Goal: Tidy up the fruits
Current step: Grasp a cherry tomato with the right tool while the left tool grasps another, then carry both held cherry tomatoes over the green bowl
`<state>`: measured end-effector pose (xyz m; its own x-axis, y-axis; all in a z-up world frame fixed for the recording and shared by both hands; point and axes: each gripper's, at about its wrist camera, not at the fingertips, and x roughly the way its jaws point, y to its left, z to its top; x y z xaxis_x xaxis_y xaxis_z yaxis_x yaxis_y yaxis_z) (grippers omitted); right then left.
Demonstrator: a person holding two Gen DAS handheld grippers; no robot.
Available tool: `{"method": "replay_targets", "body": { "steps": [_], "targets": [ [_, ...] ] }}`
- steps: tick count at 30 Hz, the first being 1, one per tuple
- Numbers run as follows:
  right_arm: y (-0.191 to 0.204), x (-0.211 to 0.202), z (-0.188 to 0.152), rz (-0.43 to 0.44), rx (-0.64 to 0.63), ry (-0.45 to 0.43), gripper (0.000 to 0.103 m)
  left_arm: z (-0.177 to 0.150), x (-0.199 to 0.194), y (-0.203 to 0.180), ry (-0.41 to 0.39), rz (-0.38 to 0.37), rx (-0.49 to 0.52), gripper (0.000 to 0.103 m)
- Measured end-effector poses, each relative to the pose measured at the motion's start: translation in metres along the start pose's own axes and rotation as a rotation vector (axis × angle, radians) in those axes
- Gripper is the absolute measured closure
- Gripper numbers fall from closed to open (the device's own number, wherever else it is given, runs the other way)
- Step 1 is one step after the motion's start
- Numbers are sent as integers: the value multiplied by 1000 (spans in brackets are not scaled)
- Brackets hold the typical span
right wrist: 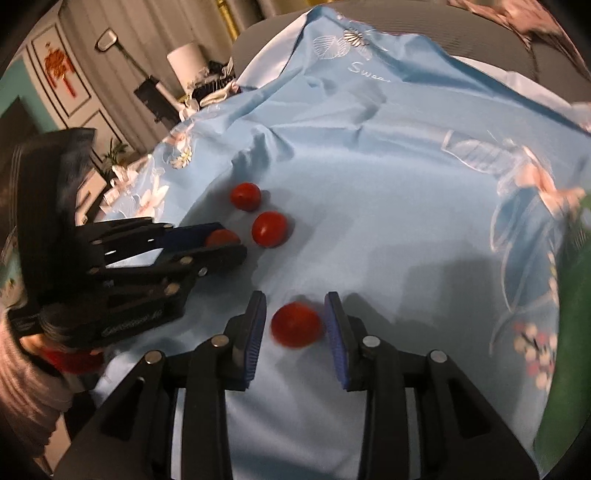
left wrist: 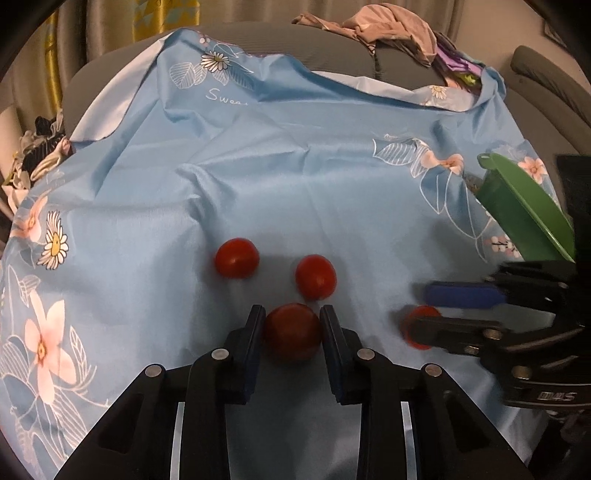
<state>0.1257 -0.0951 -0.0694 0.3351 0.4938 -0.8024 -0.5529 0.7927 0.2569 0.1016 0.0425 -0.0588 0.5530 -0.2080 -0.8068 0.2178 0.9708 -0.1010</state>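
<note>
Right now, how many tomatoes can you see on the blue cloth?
4: one gripped in the left claw, one between the right claw's fingers, two loose tomatoes beyond the left claw. None visible in the green bowl, though its inside is partly hidden.

A home living room: grey sofa point(left wrist: 258, 40) under a floral sheet point(left wrist: 295, 166), curtains point(left wrist: 122, 22), heaped clothes point(left wrist: 388, 26).

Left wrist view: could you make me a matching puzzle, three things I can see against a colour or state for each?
Things:
1. bowl
2. cloth
3. left gripper

Descriptions:
A. light blue with flowers
B. shut on a tomato
C. green, at the right

Pairs: 1-C, 2-A, 3-B
</note>
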Motion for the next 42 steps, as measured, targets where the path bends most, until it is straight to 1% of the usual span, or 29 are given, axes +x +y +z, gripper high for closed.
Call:
{"method": "replay_targets", "body": {
  "steps": [1,4,9,11,13,16,18,22,28,33,38,42],
  "targets": [
    [1,5,2,-11,-4,16,69,0,0,0,2,-3,1,73],
    [3,11,3,-3,0,44,69,-1,2,-3,4,-9,15,73],
    [5,7,-3,-44,-37,38,72,-1,5,-6,5,-18,28,73],
    [8,7,-5,-61,-60,34,75,-2,7,-9,6,-1,44,73],
    [11,8,-6,-80,-78,32,75,-2,8,-11,9,13,53,73],
    [6,5,-8,-62,-50,24,75,-3,6,-9,10,7,31,73],
    [2,-2,-10,-47,-25,14,75,-5,2,-10,6,9,22,73],
    [-2,-25,-16,-51,5,-24,75,-8,-13,-17,-13,3,17,73],
    [-6,-57,-30,-57,39,-70,75,-11,-36,-38,-15,19,15,73],
    [-16,-80,-39,-51,91,-100,75,-12,-49,-56,-22,19,17,73],
    [-27,-107,-48,-71,122,-155,75,-12,-57,-75,-22,27,36,73],
    [-38,-129,-53,-91,152,-205,75,-6,-65,-91,-44,19,62,73]
  ]
}}
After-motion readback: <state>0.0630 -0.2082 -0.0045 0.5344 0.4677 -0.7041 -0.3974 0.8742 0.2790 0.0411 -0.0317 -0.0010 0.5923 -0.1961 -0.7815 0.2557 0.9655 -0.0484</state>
